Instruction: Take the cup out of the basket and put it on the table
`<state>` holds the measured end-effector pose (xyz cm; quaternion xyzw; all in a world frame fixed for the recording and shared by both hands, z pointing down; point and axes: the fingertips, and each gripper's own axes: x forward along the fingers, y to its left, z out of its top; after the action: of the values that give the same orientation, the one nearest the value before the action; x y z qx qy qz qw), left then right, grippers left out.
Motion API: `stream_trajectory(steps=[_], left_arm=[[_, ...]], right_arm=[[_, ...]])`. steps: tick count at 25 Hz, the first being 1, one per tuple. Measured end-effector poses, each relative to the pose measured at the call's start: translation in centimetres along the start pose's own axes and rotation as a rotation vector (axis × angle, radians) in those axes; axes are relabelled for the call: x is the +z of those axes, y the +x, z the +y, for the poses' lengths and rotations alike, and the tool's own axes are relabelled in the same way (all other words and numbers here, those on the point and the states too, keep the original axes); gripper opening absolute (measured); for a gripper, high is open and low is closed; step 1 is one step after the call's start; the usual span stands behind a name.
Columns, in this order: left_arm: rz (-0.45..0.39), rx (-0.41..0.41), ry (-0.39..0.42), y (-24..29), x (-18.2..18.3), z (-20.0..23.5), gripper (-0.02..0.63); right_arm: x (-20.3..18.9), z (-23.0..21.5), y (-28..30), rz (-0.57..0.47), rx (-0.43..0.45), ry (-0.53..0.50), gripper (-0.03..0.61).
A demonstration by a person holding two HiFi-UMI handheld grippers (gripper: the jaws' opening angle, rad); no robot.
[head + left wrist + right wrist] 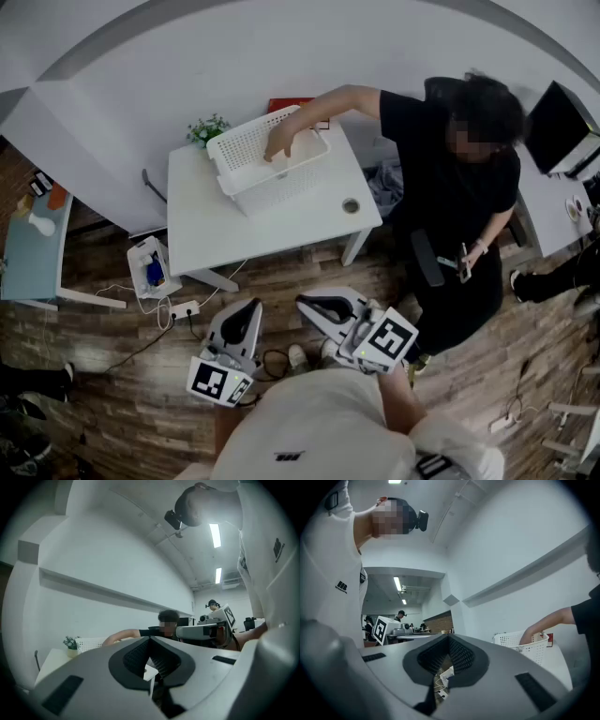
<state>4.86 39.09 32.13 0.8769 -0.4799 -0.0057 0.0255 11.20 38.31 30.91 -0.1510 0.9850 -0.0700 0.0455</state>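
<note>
With the left gripper [247, 311] and right gripper [311, 306] pressed together, empty, at lower centre, the reach toward the upper-centre white basket [246, 150], where another person's hand [278, 141] rested, looked not yet begun.

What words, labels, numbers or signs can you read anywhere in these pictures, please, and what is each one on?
No words or numbers can be read anywhere.
Left cube and right cube: black-and-white square patterns, no letters.
White shirt: a small dark logo, too small to read.
Red item behind the basket: any print is too small to tell.
</note>
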Motion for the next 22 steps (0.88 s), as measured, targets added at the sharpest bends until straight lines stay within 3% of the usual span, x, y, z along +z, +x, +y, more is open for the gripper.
stream_trajectory(steps=[18, 22], left_arm=[[0.029, 0.060, 0.026, 1.4, 0.3, -3.0, 0.009], [0.045, 0.062, 0.024, 1.6, 0.0, -2.9, 0.009]], right_arm=[[0.6, -1.4, -2.9, -0.043, 0.032, 0.003, 0.014], [0.8, -1.7, -2.7, -0.057, -0.001, -0.020, 0.014]])
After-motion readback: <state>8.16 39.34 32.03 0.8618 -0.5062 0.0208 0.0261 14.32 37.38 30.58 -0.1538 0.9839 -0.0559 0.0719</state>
